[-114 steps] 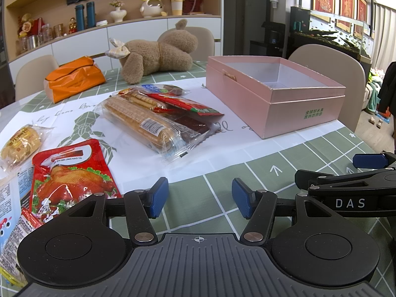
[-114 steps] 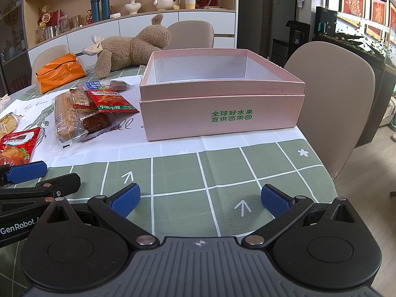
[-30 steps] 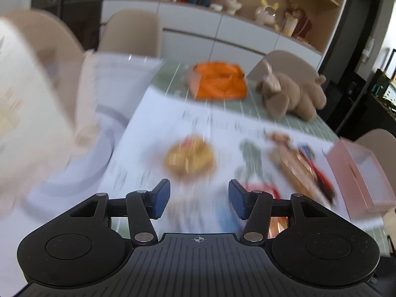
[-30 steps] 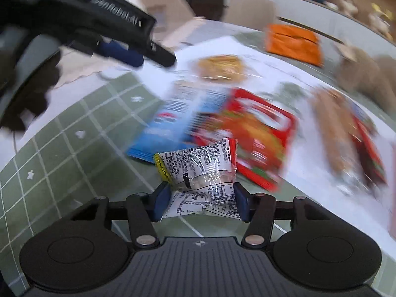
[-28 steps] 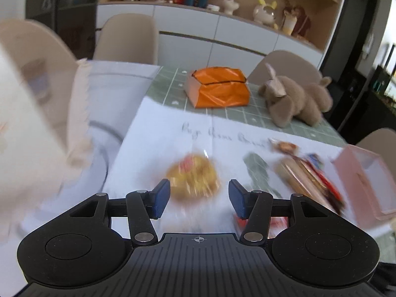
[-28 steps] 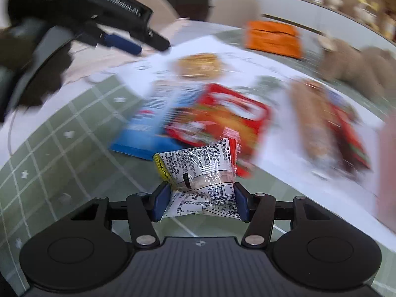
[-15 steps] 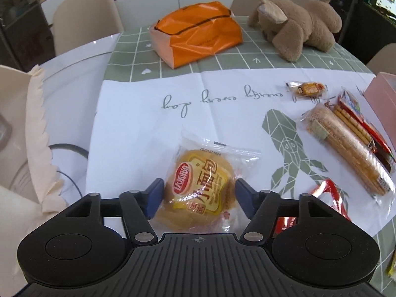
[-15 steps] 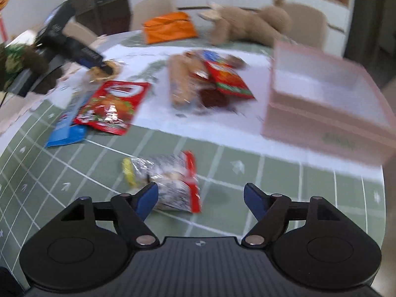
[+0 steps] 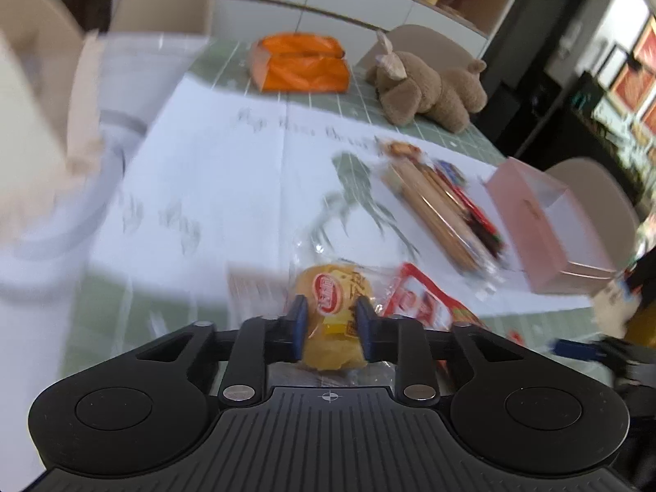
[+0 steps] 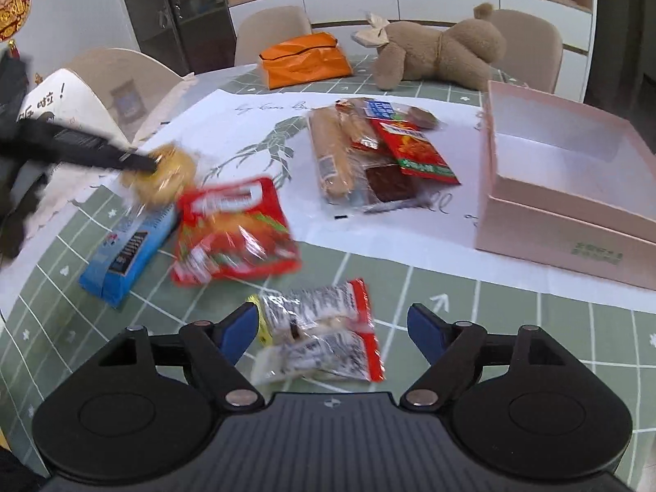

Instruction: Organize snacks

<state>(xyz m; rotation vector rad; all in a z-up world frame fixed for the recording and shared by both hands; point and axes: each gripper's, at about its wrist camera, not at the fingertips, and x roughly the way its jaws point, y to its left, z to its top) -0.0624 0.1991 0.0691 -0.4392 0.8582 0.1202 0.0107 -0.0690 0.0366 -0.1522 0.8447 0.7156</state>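
Note:
My left gripper (image 9: 330,326) is shut on a yellow bun packet (image 9: 334,311) and holds it above the table; it also shows in the right wrist view (image 10: 164,172). My right gripper (image 10: 332,328) is open, with a clear and red snack packet (image 10: 317,328) lying on the green cloth between its fingers. The open pink box (image 10: 574,180) stands at the right, also seen in the left wrist view (image 9: 545,221). A red chicken snack bag (image 10: 233,233), a blue packet (image 10: 127,250) and a pile of biscuit packs (image 10: 369,151) lie on the white paper.
An orange bag (image 10: 305,63) and a brown plush toy (image 10: 443,51) sit at the far side of the table. Beige chairs (image 10: 270,28) ring the table. A white paper bag (image 10: 69,106) stands at the left edge.
My left gripper has shut on the bun packet and lifted it toward the right. My right gripper has stayed open over the released clear and red packet.

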